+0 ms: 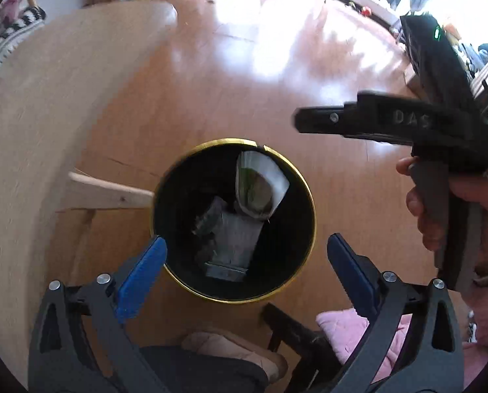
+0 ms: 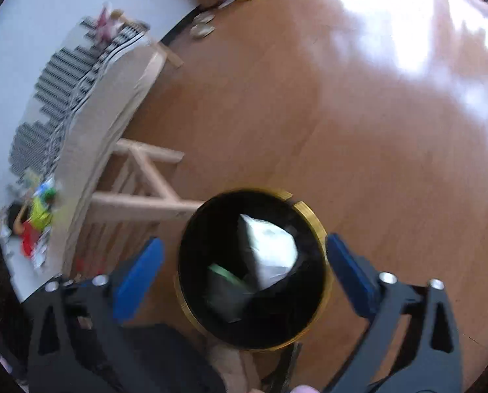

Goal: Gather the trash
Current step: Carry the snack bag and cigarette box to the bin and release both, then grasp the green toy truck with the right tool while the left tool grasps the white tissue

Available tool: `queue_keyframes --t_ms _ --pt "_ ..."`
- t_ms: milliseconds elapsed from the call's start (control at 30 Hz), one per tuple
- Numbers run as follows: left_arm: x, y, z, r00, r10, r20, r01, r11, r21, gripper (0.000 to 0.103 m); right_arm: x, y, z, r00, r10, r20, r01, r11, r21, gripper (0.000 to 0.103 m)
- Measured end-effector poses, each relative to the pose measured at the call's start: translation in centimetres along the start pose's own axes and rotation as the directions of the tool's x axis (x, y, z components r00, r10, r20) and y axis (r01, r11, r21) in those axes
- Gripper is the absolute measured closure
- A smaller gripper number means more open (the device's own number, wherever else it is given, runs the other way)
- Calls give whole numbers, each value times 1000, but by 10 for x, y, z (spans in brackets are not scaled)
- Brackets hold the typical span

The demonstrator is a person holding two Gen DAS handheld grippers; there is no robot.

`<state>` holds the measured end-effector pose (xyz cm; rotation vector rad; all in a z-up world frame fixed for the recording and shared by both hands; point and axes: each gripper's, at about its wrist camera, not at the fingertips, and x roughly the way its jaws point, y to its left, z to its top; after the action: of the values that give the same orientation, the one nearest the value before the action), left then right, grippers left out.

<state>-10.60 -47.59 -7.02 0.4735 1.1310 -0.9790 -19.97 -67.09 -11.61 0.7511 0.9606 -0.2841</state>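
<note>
Trash point(image 1: 260, 190) sits inside bin point(image 1: 304, 183), not in either tool. Left gripper point(image 1: 245, 276): jaws apart, nothing between them, blue pads point(image 1: 142, 278) flanking bin mouth from above. Right gripper point(image 2: 244, 276): jaws apart too, empty, poised over same bin point(image 2: 312, 216); right-wrist view blurred w/ motion. In left view, right tool body and hand point(image 1: 453, 209) appear at right, above floor point(image 1: 211, 82), off to bin's side.

Contents: white wrapper w/ green print leans against far-right wall; grey flat pack point(image 1: 237, 239) lies below it, nearer. Wrapper long axis runs roughly near-to-far, top edge pointing toward gap in gold rim. Pack long axis approx. same direction, near end resting at bin bottom.

Judgement: drop step appears done; both tools free for next pickup. To do well: lift straight up clear of rim before swinging away, keep jaws wide, avoid knocking bin over.

Surroundings: bin stands on wood floor, just beside wooden frame point(image 2: 145, 196) under beige cushion point(image 1: 47, 114). Clutter point(image 2: 37, 219) on white surface at left in right view looks like candidate remaining trash; cannot confirm.
</note>
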Motion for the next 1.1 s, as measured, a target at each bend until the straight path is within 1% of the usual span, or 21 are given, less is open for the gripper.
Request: queue_keyframes --t_ms 67,100,133,167,200,267,333,367,433,500,567,633,667,700,733,800,867,900,933,1033,1100 --pt "-31 11 8 995 31 89 -29 999 -24 8 -8 0 0 998 -36 60 37 999 -9 6" --pt "-48 15 13 989 47 142 -41 998 -42 7 -10 3 -2 995 -52 79 54 998 -25 6" --pt "-78 30 16 972 77 223 -59 995 -84 6 -12 9 -3 992 -75 98 82 994 -68 6" --pt "-95 37 19 959 100 266 -73 991 -109 6 -12 13 -3 990 -92 107 104 989 -108 6" --pt "-116 51 17 941 134 310 -94 986 -140 6 -12 24 -5 987 -112 119 132 976 -173 6" --pt "-155 85 4 911 211 356 -142 967 -210 6 -10 39 -9 985 -114 128 143 957 -252 6" --pt "-184 121 -19 887 286 363 -183 939 -292 6 -7 55 -9 988 -84 128 119 946 -301 6" --pt "-198 146 -36 873 333 356 -207 914 -349 6 -5 66 -10 989 -68 129 107 940 -325 6" --pt "-216 180 -67 850 404 337 -240 868 -435 6 -1 85 -12 990 -57 130 100 928 -358 6" --pt "-235 225 -118 825 483 294 -264 789 -555 6 4 108 -16 991 -32 127 79 918 -389 6" --pt "-240 264 -168 806 549 221 -292 693 -659 6 5 137 -19 992 2 125 53 898 -437 6" --pt "-237 289 -204 803 574 160 -299 620 -725 6 7 168 -17 992 28 123 35 874 -484 6" --pt "-234 308 -224 801 587 117 -305 569 -764 6 7 192 -15 991 52 124 20 853 -521 6" --pt "-229 319 -235 802 590 88 -307 535 -787 6 8 208 -14 990 68 127 12 840 -542 6" --pt "-226 329 -246 814 576 76 -283 509 -813 6 7 232 -12 987 92 131 0 820 -573 6" --pt "-228 338 -252 832 543 112 -227 517 -825 6 6 281 -8 980 145 138 -27 778 -628 6" --pt "-230 343 -249 814 573 94 -268 515 -815 6 10 318 -9 975 172 142 -32 737 -675 6" --pt "-228 345 -246 807 585 77 -294 511 -808 6 17 341 -9 974 175 141 -24 706 -708 6" --pt "-225 348 -247 807 587 66 -306 511 -803 6 26 358 -8 977 167 132 -18 680 -733 6" --pt "-213 360 -238 829 556 61 -289 520 -804 6 70 400 -5 991 98 90 10 624 -782 6" --pt "-208 365 -234 836 546 55 -293 529 -797 6 97 424 -12 996 29 90 61 534 -844 6"
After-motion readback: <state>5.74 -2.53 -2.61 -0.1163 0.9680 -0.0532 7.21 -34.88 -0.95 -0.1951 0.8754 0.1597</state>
